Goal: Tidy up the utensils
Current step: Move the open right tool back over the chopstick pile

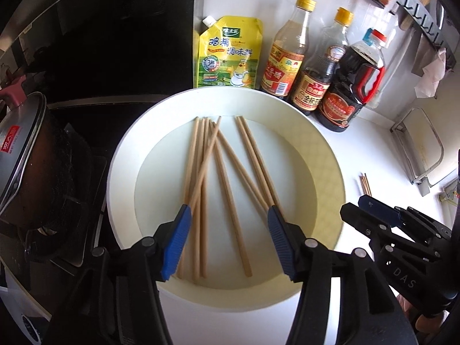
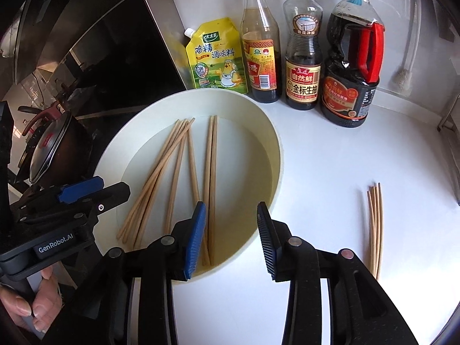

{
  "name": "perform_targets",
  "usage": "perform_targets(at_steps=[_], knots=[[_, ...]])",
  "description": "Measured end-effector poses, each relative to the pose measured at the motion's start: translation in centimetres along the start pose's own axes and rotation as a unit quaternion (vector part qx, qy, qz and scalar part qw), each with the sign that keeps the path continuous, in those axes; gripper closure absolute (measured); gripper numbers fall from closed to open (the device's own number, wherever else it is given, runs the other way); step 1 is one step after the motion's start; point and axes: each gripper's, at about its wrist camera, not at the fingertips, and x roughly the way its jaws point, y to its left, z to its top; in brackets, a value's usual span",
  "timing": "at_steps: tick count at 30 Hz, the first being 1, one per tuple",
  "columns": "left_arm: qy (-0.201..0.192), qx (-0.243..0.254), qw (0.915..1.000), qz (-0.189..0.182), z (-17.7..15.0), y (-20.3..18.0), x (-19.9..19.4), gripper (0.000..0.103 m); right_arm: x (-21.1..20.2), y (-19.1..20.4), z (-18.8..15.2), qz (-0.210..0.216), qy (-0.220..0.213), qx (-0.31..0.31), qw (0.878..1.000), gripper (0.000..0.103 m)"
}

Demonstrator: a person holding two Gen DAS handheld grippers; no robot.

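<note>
Yellow seasoning pouch (image 2: pixel 215 59) at the far side reads 太太乐 on a green patch, then 鸡精 调味料 in blue. Just right of it, the vinegar bottle (image 2: pixel 261 54) has a red label with 醋 legible; the rest is too small. Next right, the soy sauce bottle (image 2: pixel 302 57) carries a round emblem with tiny unreadable characters and a lower label reading 自然鲜 and 金标生抽. The big red-handled jug (image 2: pixel 352 66) has label text too small to read. The left gripper (image 2: pixel 80 192) body reads GenRobot.AI; the right gripper (image 1: pixel 376 210) body reads DAS. The red sticker on the pot lid (image 1: pixel 17 149) is unreadable.
</note>
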Motion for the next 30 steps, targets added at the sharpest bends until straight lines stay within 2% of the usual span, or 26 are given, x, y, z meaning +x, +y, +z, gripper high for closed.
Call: perform_targets(at_steps=[8, 18, 30], knots=[[0.004, 0.012, 0.9998, -0.015, -1.1, -3.3, -0.5, 0.038, -2.6, -3.1, -2.3, -0.015, -0.01, 0.017, 1.0, 0.063], [0.017, 0.051, 0.9974, -0.049, -2.8, -9.6, -0.1, 0.034, -5.4, -9.1, -5.7, -0.051, -0.015, 0.061, 0.997, 0.06], [0.04, 0.09, 0.9919, -0.081, -4.7, -16.3, 1.9, 0.032, -6.2, -15.2, -9.0, -0.086, -0.003, 0.098, 0.991, 0.059]])
